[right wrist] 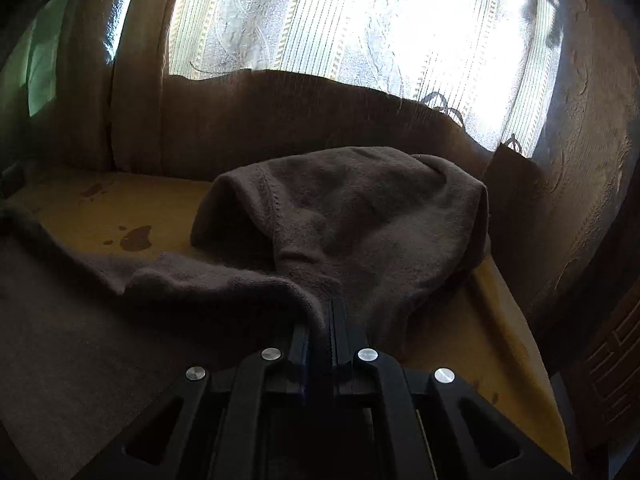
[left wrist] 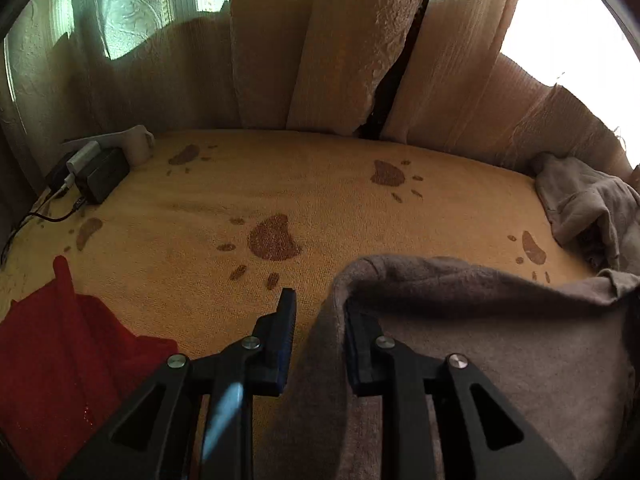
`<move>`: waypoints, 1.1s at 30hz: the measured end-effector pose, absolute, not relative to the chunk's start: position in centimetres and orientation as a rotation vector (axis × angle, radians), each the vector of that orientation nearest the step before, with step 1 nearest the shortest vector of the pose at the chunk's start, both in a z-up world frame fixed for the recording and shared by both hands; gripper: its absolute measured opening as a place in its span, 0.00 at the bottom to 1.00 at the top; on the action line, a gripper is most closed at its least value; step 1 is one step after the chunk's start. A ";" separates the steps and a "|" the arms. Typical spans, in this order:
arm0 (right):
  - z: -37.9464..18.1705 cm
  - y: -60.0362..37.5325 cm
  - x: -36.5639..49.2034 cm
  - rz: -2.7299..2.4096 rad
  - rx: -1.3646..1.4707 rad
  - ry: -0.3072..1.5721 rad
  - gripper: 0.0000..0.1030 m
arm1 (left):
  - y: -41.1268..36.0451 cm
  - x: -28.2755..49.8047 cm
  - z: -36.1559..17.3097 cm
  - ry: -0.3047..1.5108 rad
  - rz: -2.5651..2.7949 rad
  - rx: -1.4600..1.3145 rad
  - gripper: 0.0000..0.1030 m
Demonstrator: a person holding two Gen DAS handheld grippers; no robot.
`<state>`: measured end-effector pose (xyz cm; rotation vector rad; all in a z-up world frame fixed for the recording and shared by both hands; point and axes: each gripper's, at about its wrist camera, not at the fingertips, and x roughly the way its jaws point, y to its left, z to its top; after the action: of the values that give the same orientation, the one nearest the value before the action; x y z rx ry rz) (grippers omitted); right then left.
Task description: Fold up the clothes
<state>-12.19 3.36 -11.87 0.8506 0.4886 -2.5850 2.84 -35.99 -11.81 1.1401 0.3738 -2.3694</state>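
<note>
Right gripper (right wrist: 322, 320) is clamped tight on a fold of the brown cloth (right wrist: 340, 208), which bunches up over the yellow paw-print blanket (left wrist: 320, 200) toward its right edge. Left gripper (left wrist: 320, 320) has its jaws apart, with the cloth's edge draped over one finger and nothing pinched. Red cloth (left wrist: 60, 340) sits at the blanket's near left corner, black box (left wrist: 102, 176) with cables in the far left corner, curtains (left wrist: 352, 40) behind.
</note>
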 end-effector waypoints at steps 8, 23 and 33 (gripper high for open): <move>-9.7 6.0 -13.5 -2.612 0.853 0.335 0.83 | -38.3 2.7 -11.4 0.492 -2.380 1.138 0.60; -6.7 1.7 -8.9 -2.415 0.778 0.344 0.83 | -37.5 3.2 -9.0 0.421 -2.421 1.153 0.76; -12.1 -3.5 -9.1 -1.951 1.133 0.319 0.83 | -36.7 8.8 -8.2 0.628 -2.521 1.150 0.77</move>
<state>-9.07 -3.51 -12.13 1.1331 0.3194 -1.9511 8.79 -36.72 -8.18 1.1502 0.6281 -2.5213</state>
